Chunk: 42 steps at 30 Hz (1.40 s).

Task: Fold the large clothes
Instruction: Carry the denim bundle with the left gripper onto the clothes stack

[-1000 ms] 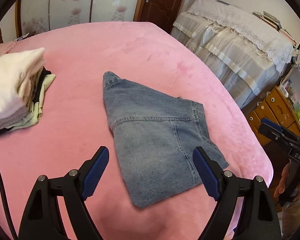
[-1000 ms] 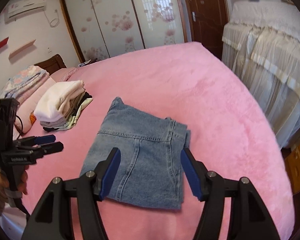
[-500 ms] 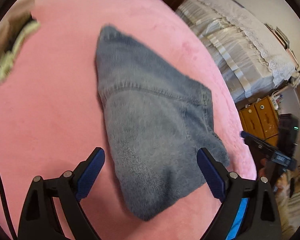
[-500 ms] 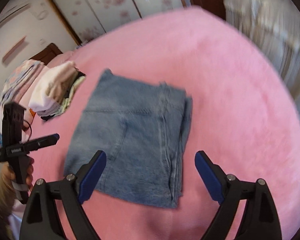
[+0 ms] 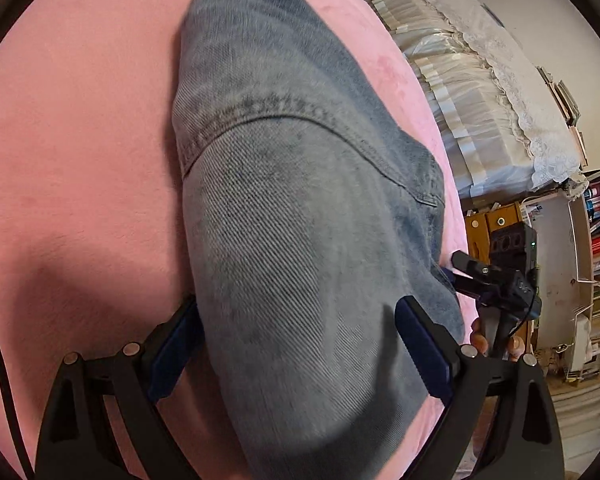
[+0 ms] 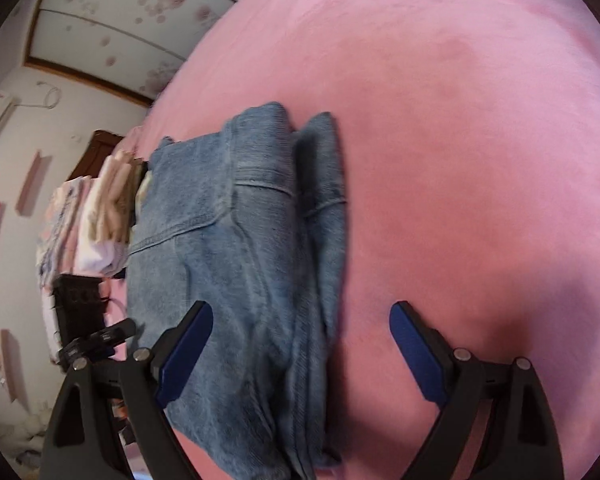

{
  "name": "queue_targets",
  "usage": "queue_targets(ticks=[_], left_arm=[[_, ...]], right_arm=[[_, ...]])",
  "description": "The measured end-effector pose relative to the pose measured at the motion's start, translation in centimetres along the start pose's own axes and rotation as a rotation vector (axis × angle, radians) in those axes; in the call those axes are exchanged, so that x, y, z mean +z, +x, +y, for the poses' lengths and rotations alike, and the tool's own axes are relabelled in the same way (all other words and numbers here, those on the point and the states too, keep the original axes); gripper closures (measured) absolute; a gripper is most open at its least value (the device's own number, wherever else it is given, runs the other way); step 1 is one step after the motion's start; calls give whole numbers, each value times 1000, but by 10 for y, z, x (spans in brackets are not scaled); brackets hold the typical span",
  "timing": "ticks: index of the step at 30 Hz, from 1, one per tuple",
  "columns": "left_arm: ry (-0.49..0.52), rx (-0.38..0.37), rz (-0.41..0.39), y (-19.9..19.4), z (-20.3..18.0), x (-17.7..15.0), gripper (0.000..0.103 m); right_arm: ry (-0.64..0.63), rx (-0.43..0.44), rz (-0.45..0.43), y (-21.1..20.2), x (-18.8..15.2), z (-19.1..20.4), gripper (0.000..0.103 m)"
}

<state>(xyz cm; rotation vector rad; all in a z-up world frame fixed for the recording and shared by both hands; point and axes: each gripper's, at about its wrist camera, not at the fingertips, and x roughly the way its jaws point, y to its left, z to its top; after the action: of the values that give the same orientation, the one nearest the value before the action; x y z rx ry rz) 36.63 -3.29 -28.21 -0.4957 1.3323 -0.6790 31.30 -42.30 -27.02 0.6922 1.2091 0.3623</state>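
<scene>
Folded jeans (image 5: pixel 300 220) on a pink bed (image 5: pixel 80 140) are straddled by both released hand-held grippers, left (image 5: pixel 296 344) and right (image 6: pixel 300 344).

Both grippers have come down close to the folded jeans (image 5: pixel 300 220) on the pink bed. The left gripper (image 5: pixel 296 344) now has its spread fingers on both sides of the near left corner, and its jaws are a little wider. The right gripper (image 6: pixel 300 340) has opened much more and now stands over the near right edge of the jeans.
</scene>
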Motion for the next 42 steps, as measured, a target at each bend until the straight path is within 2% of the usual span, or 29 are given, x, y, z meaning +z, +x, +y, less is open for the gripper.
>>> queue_targets(ticks=[3, 5, 8, 11, 14, 15, 17, 18, 22, 25, 27, 29, 35, 38, 42], left_arm=[[5, -17, -3, 8, 0, 2, 9], [6, -26, -3, 13, -1, 3, 9], [16, -38, 2, 17, -2, 6, 9], [21, -38, 8, 19, -3, 9, 9], [18, -21, -7, 18, 0, 12, 11], [18, -6, -16, 18, 2, 14, 14], [32, 39, -27, 20, -3, 14, 20], [46, 71, -31, 20, -7, 13, 24], [107, 202, -43, 21, -33, 14, 36], [152, 314, -44, 21, -58, 14, 39], [152, 346, -42, 21, -66, 17, 39], [125, 337, -41, 20, -65, 20, 40], [152, 331, -36, 5, -78, 15, 53], [206, 333, -21, -21, -86, -6, 55], [223, 334, 4, -64, -83, -35, 55]], right_arm=[[-34, 38, 21, 12, 4, 7, 14], [-51, 61, 41, 22, 5, 13, 21], [-73, 96, 59, 35, 7, 19, 23], [-124, 100, 72, 43, 6, 24, 25], [-113, 101, 84, 50, 10, 22, 29], [-115, 95, 83, 50, 11, 23, 31], [-145, 47, 77, 51, 9, 27, 43], [-164, 26, 72, 51, 7, 30, 45], [-200, -22, 45, 45, 3, 39, 66], [-212, -70, 19, 38, 0, 50, 76], [-228, -108, 1, 34, -3, 56, 78], [-227, -121, -11, 32, -5, 61, 80], [-226, -120, -62, 11, -19, 81, 83], [-263, -122, -70, -2, -47, 109, 84], [-268, -74, -38, -6, -87, 137, 84]])
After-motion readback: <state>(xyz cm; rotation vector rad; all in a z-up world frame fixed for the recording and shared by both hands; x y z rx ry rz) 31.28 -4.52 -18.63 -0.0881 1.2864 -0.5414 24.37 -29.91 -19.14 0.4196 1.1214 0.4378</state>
